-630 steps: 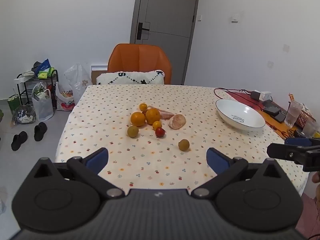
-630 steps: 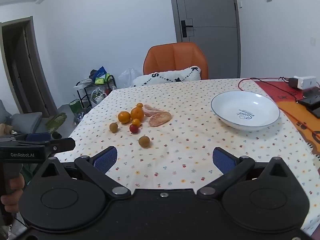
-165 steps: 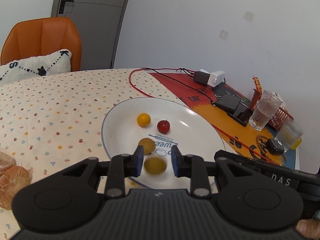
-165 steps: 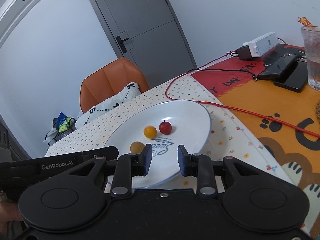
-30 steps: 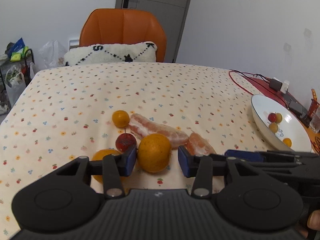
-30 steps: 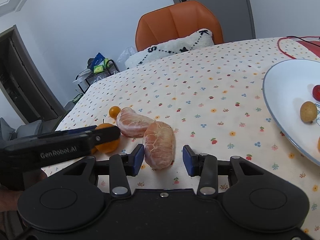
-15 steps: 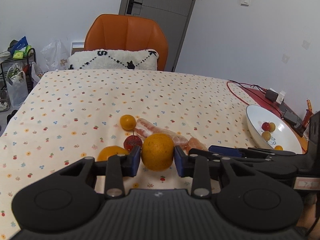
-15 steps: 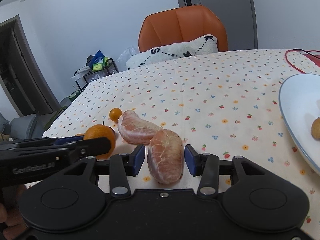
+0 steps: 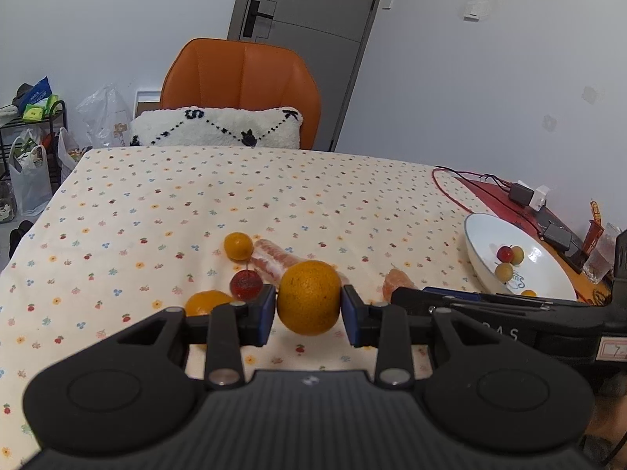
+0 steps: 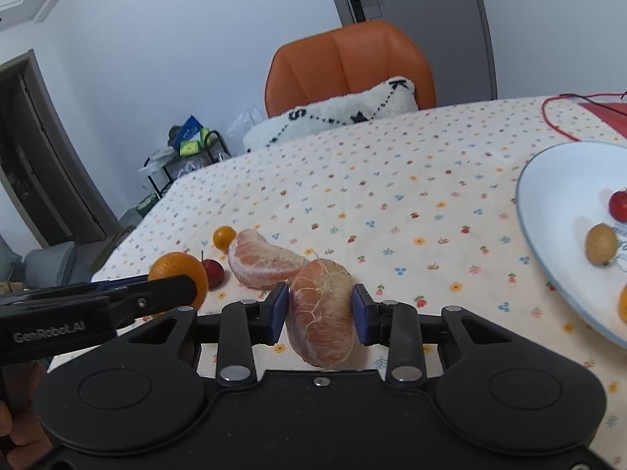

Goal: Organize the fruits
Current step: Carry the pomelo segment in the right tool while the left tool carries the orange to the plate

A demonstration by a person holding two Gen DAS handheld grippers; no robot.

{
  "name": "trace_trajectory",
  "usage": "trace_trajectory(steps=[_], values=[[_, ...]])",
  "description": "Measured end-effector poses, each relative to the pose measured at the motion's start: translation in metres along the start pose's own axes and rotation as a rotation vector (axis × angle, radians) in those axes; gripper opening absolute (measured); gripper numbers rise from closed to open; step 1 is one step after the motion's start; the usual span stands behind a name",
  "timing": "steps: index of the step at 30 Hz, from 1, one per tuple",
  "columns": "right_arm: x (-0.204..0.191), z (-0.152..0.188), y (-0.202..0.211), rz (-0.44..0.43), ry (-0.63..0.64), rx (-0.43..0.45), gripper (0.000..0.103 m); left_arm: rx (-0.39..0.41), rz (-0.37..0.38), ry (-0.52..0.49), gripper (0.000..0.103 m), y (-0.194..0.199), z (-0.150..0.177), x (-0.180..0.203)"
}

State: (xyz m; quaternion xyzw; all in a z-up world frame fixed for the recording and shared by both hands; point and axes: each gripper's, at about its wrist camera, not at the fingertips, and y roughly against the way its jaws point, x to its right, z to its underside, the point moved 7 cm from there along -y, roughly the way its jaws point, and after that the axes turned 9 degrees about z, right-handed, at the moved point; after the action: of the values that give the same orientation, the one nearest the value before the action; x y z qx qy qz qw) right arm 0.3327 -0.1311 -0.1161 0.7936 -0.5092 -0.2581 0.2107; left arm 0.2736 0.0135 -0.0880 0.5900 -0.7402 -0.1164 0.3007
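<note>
My left gripper (image 9: 308,309) is shut on a large orange (image 9: 308,297) and holds it just above the flowered tablecloth. My right gripper (image 10: 320,313) is shut on a peeled citrus segment (image 10: 322,309). A second peeled segment (image 10: 264,260), a small orange (image 9: 238,246), a red fruit (image 9: 245,284) and another orange (image 9: 205,301) lie on the cloth. The white plate (image 9: 548,270) at the right holds several small fruits; it also shows in the right wrist view (image 10: 556,203).
An orange chair (image 9: 243,90) with a white cushion (image 9: 215,127) stands at the table's far side. A red cable (image 9: 450,192), chargers, phones and a glass (image 9: 599,254) sit on the mat at the far right. Bags and a rack stand on the floor at left.
Both grippers have closed tighter on their fruit and lifted it slightly. The left holds the large orange, the right the peeled segment.
</note>
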Motion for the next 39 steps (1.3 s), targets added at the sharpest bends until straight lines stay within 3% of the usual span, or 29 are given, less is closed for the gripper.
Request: trace_trajectory(steps=[17, 39], values=[[0.061, -0.017, 0.051, 0.074, -0.062, 0.101, 0.033, 0.009, 0.085, -0.07, 0.034, -0.022, -0.006, 0.074], [0.171, -0.007, 0.088, 0.188, -0.202, 0.161, 0.033, -0.061, 0.167, -0.168, 0.034, -0.078, 0.005, 0.165]])
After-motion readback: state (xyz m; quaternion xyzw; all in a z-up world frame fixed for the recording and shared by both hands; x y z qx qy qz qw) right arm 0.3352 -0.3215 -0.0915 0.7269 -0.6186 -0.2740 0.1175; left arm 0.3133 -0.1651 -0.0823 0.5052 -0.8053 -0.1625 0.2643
